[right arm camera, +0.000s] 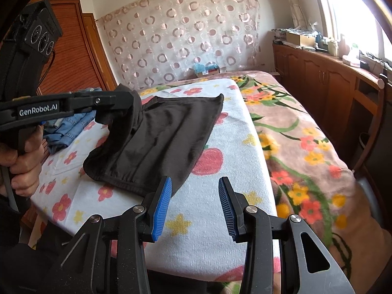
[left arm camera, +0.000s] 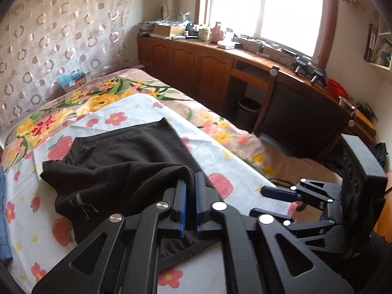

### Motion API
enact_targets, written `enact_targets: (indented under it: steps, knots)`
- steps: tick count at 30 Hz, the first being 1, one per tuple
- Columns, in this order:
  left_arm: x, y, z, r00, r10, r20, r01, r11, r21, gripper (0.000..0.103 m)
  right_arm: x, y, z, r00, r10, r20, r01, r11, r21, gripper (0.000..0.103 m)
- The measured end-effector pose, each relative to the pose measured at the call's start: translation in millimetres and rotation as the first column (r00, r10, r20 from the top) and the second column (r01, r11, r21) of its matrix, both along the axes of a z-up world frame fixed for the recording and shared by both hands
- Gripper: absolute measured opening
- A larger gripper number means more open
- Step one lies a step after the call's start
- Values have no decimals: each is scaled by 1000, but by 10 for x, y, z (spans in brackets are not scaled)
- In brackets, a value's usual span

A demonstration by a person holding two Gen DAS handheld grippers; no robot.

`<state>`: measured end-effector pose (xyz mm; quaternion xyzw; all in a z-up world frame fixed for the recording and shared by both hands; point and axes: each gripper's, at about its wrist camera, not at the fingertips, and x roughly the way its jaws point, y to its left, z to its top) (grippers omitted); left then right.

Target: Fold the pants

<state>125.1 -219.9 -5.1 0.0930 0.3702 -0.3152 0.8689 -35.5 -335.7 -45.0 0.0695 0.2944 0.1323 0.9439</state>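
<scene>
Black pants (left arm camera: 117,156) lie on a white flowered towel (left arm camera: 220,156) on the bed. My left gripper (left arm camera: 190,191) is shut on a raised fold of the pants' near edge. In the right wrist view the left gripper (right arm camera: 127,100) holds that fold lifted above the towel (right arm camera: 220,171), with the rest of the pants (right arm camera: 166,137) spread flat behind. My right gripper (right arm camera: 194,193) is open and empty, just above the towel beside the pants' near right corner. It also shows in the left wrist view (left arm camera: 269,193) at the right.
Blue jeans (right arm camera: 66,129) lie at the towel's left side. A flowered blanket (right arm camera: 306,142) covers the bed to the right. A wooden cabinet (left arm camera: 196,63) with clutter runs under the window, with a chair (left arm camera: 301,112) and a bin (left arm camera: 248,107) beside the bed.
</scene>
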Motion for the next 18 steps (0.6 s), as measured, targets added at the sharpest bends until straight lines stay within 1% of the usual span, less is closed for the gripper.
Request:
enact_targets:
  steps: [1, 2, 4, 10, 14, 16, 18]
  knots:
    - [-6, 19, 2, 1000, 5, 4, -5, 1000, 1, 22, 0, 1, 9, 1000, -1, -1, 1, 1000, 1, 41]
    - [-13, 42, 8, 1000, 10, 11, -10, 1000, 2, 26, 1, 1, 9, 1000, 0, -2, 0, 1000, 2, 41]
    - [-49, 110, 47, 1000, 15, 25, -14, 1000, -9, 40, 8, -9, 15, 1000, 0, -4, 0, 1000, 2, 41]
    - [-60, 376, 66, 996, 63, 56, -63, 998, -8, 42, 31, 44, 56, 1000, 11, 9, -11, 1000, -12, 41]
    - [3, 635, -37, 992, 120, 45, -119, 993, -16, 43, 101, 76, 74, 1000, 20, 19, -20, 1000, -21, 41]
    - [22, 723, -94, 989, 141, 51, -140, 990, -8, 43, 148, 96, 65, 1000, 24, 16, -24, 999, -28, 41]
    - [53, 793, -179, 988, 152, 40, -153, 988, 4, 43, 201, 117, 41, 1000, 30, 8, -30, 999, -31, 41]
